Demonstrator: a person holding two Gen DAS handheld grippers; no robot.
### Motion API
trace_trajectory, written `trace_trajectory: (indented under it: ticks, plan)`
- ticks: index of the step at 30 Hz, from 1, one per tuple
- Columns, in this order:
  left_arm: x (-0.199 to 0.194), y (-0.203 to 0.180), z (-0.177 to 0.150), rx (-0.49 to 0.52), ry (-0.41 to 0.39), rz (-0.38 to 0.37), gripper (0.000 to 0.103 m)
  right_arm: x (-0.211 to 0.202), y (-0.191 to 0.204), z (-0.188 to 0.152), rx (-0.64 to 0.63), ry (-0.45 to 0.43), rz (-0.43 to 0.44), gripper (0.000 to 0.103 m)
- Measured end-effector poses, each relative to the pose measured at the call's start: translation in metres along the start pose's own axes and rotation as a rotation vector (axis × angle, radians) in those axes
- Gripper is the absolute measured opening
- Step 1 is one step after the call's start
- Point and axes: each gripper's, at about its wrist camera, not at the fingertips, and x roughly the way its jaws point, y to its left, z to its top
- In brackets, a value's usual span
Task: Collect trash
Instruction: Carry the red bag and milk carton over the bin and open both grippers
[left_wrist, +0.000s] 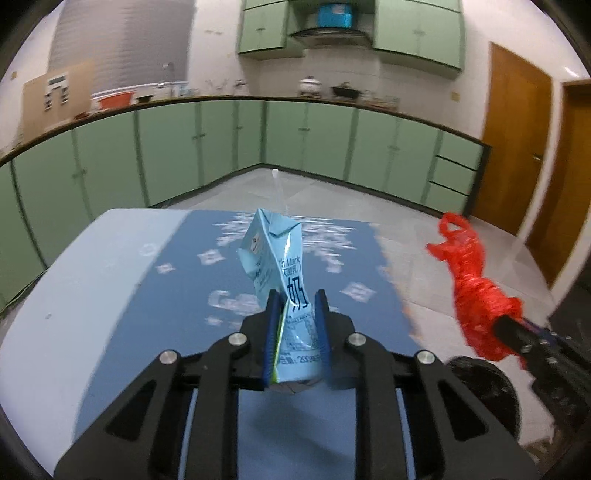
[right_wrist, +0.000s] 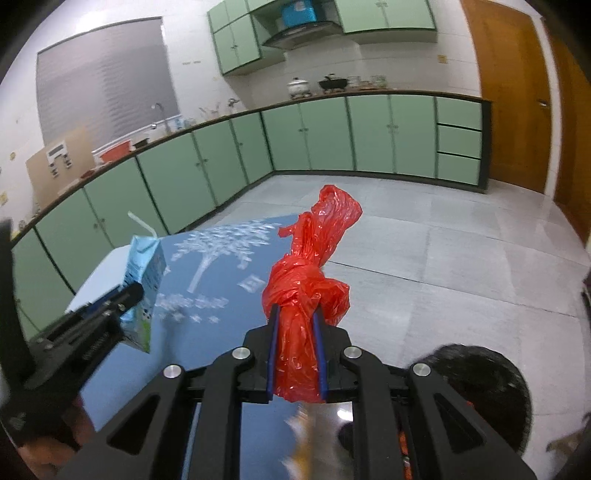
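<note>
the table (left_wrist: 110, 266), under a blue cloth printed with white trees, fills the lower left of both views, with pale floor and green cabinets beyond. at the lower right, past the table edge, sits a round black bin (right_wrist: 476, 380) with something orange inside; it is blurred and mostly hidden by the linkage.

the red bag (right_wrist: 314, 280), knotted in the middle, is pinched by the right gripper (right_wrist: 295, 317), whose pads press into the plastic below the knot. it hangs in the air over the table's edge, near the bin.

the carton (left_wrist: 277, 266), a crumpled light-blue milk box with a straw poking from its top, is clamped by the left gripper (left_wrist: 295, 306), jaws squeezed onto its twisted lower half. it is lifted above the cloth, well to the left of the bag.

the step in hand looks like carrying both pieces to the bin. to do it well, bring the bag over the opening first, since it is nearer, and lower it before parting the pads so the loose plastic does not drift outside. then swing the carton across, keep the straw end up in case of drips, and release only when the box is inside the rim. keep the two tools apart while crossing.
</note>
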Motion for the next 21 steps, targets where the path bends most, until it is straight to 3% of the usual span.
trace_trajectory:
  ticks: [7, 14, 21]
  plan:
    - [-0.017, -0.087, -0.023, 0.066, 0.022, -0.158, 0.019, -0.036, -0.068, -0.022, 0.061, 0.011, -0.113, 0.017]
    - [-0.014, -0.160, -0.056, 0.111, 0.096, -0.259, 0.019, -0.063, -0.133, -0.054, 0.105, 0.049, -0.232, 0.017]
    - [0.004, -0.200, -0.087, 0.159, 0.189, -0.329, 0.019, -0.065, -0.181, -0.089, 0.164, 0.115, -0.276, 0.017]
